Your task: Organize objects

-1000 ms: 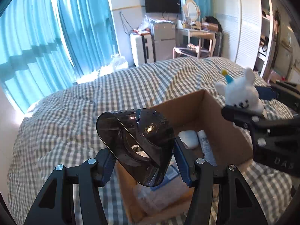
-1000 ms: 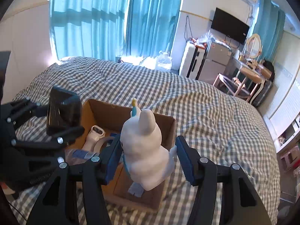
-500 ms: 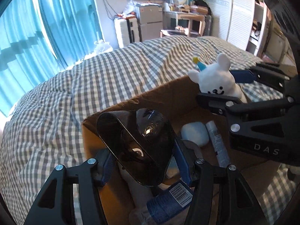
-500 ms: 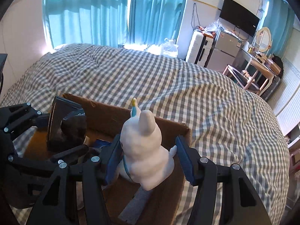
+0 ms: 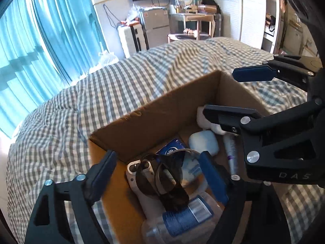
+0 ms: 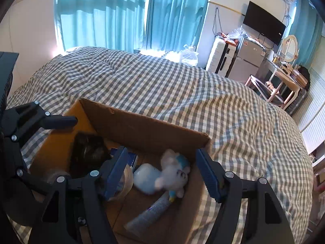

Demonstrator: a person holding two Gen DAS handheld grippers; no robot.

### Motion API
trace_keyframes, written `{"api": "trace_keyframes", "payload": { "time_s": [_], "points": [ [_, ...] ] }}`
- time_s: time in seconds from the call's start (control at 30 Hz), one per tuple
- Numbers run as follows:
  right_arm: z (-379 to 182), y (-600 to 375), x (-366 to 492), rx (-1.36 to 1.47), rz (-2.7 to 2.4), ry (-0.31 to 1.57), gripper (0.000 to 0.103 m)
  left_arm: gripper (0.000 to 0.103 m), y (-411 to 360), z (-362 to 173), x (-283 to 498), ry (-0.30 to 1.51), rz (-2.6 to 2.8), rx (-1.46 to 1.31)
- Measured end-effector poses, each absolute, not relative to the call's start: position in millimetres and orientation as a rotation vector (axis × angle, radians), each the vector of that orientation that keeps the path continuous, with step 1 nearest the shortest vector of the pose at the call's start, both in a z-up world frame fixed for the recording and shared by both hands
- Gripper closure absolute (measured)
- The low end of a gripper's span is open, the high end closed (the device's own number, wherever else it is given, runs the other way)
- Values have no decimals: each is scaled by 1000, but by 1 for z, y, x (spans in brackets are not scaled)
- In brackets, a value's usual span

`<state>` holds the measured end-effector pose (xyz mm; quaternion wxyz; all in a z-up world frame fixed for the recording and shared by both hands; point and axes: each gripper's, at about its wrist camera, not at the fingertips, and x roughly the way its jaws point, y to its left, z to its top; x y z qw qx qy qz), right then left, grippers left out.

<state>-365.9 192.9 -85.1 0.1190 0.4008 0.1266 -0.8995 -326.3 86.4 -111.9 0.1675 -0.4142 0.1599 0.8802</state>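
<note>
Both loads have dropped since a second ago: the dark visor (image 5: 162,180) that my left gripper (image 5: 160,174) had clamped now lies loose inside the cardboard box (image 5: 160,109), and the white plush bunny (image 6: 174,170) has left my right gripper (image 6: 162,174) and lies on its side on the box floor. My left jaws have just been opening and stand wide, pads clear of the visor, which sits between them at 6 o'clock in the left view, resting on a blue-labelled bottle (image 5: 186,215) and a white gadget (image 5: 140,174). My right jaws have just been opening too; the bunny lies below and between them, untouched, its image a little blurred. Beside it, at 9 o'clock from it, lies a pale blue case (image 6: 146,175), and at 6 o'clock a white tube (image 6: 150,211). Around the box spreads the checked bedspread (image 6: 182,93).
</note>
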Motion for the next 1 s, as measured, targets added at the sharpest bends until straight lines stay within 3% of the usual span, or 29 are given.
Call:
{"api": "trace_keyframes", "payload": {
  "time_s": [0.6,1.0],
  "points": [
    [64,211,-254,826,-2887,281,4,0,53,40,-232,342,2793,-806],
    [134,224,-147,602,-3000,208,2,0,38,110,-140,268,2910,-571]
  ]
}}
